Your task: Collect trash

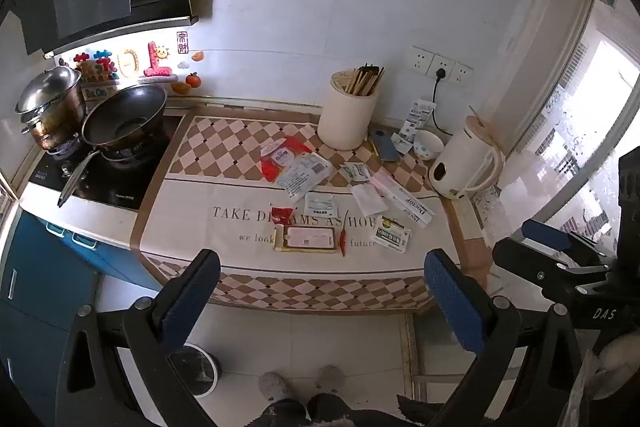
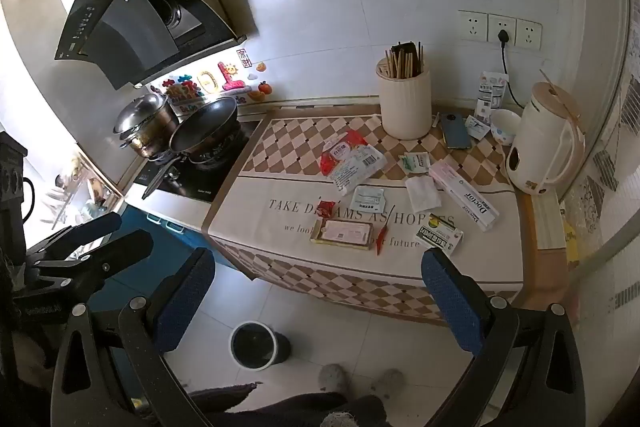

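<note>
Litter scattered over the printed cloth [image 2: 256, 223] on the counter: red-and-white wrappers [image 2: 352, 163] toward the checkered band, small sachets [image 2: 367, 198] and a folded tissue [image 2: 422, 193] mid-cloth, a long toothpaste box [image 2: 468, 199] to the right, a flat yellow-edged packet [image 2: 344, 233], a red chilli [image 2: 383, 233] and a green-labelled carton [image 2: 438, 235] nearest the front edge. Nothing collected yet. Bin [image 2: 256, 345] on the floor below the counter front, open-topped.

Left gripper [image 1: 320, 303] and right gripper [image 2: 316, 301] both spread to full width, nothing between the pads, both hanging short of the counter edge and angled down at it.

Risks: flat sachets and tissue likely to slide or drag the cloth under a pinch. Phone [image 2: 456, 133], bowl [image 2: 505, 127] and kettle [image 2: 544, 143] close to the rubbish; mistaken pickup or a knock possible. Light wrappers may miss the bin on release.

Views: bin seen whole from right wrist only; left wrist shows just its rim behind a finger. Each view catches the opposite gripper at its margin.
</note>
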